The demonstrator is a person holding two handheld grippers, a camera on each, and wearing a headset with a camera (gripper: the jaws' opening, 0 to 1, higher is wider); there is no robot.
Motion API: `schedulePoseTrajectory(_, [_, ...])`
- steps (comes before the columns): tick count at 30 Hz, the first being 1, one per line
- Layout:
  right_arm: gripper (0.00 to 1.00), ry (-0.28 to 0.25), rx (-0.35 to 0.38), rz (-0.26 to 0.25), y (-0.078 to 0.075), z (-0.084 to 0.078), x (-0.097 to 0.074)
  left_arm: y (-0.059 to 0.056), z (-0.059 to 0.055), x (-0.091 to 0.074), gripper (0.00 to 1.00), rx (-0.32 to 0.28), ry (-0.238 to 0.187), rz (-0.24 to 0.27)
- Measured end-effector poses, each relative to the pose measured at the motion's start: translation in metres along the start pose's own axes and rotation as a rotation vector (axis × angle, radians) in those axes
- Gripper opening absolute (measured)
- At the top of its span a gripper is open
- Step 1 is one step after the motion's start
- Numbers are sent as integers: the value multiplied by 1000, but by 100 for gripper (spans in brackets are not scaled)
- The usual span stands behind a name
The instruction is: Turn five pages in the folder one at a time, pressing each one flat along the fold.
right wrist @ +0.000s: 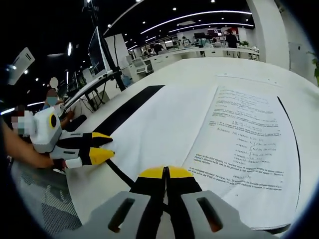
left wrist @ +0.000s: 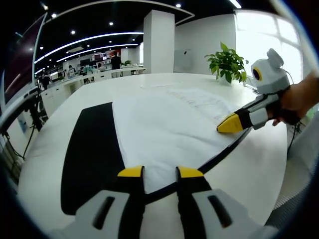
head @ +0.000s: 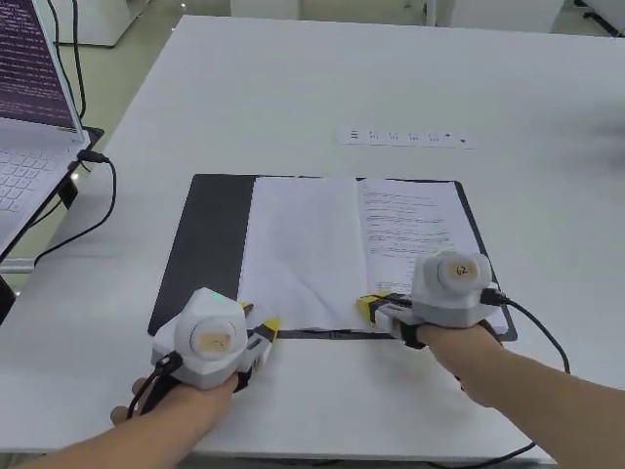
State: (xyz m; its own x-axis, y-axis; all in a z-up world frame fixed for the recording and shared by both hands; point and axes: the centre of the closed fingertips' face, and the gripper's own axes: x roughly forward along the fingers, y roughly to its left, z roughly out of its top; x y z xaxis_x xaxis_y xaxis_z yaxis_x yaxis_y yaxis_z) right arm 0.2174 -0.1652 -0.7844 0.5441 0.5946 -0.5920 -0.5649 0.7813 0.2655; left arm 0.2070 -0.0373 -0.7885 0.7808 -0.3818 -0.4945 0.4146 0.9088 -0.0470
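A black folder (head: pixel 207 244) lies open on the white table. A blank white page (head: pixel 303 249) lies over its left half and a printed page (head: pixel 415 225) on its right. My right gripper (head: pixel 371 308) is shut, its yellow tips resting at the bottom edge of the pages near the fold (right wrist: pixel 192 144). My left gripper (head: pixel 262 330) is open at the folder's bottom edge, by the blank page's lower left corner. In the left gripper view its jaws (left wrist: pixel 159 173) stand apart over the page edge, with the right gripper (left wrist: pixel 230 123) ahead on the right.
An open laptop (head: pixel 29 107) stands at the far left, with a black cable (head: pixel 103 200) running along the table's edge. A strip of printed paper (head: pixel 405 137) lies beyond the folder. A potted plant (left wrist: pixel 227 62) stands at the table's far side.
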Motion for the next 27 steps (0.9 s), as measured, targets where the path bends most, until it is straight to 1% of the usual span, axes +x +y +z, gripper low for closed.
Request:
schedulePoseTrajectory(3, [0,6,9,5,5,-6,-4,0,0,0,24,1,0,0])
schedulePoseTrajectory(4, [0,4,11,3,6,-6,-5,0,0,0,24,2,0,0])
schedulePoseTrajectory(6, [0,1,48,0,7,-8,-7,0,0,0,24,4,1,-1])
schedulePoseTrajectory(10, [0,3,65,-10,9,-9,-7,0,0,-1,24,5,1,-3])
schedulePoseTrajectory(15, [0,10,88,-13,13,-14,-11,0,0,-1,24,3,-2,-3])
schedulePoseTrajectory(16, [0,4,112,-11,13,-15,-13,0,0,-1,24,2,-1,-3])
schedulePoseTrajectory(17, [0,-6,154,-12,14,-15,-13,0,0,-1,24,-2,-2,-3])
schedulePoseTrajectory(20, [0,-6,199,-11,15,-19,-16,0,0,-1,24,-5,-2,-2])
schedulePoseTrajectory(23, [0,7,200,5,21,-24,-22,1,0,-1,24,-4,0,-3])
schedulePoseTrajectory(24, [0,55,232,4,23,-33,-25,1,0,-1,24,-8,-2,-3])
schedulePoseTrajectory(26, [0,71,191,8,26,-41,-30,1,0,-2,24,-8,-3,-3])
schedulePoseTrajectory(27, [0,65,195,6,28,-42,-33,1,0,-2,24,-9,-2,-3])
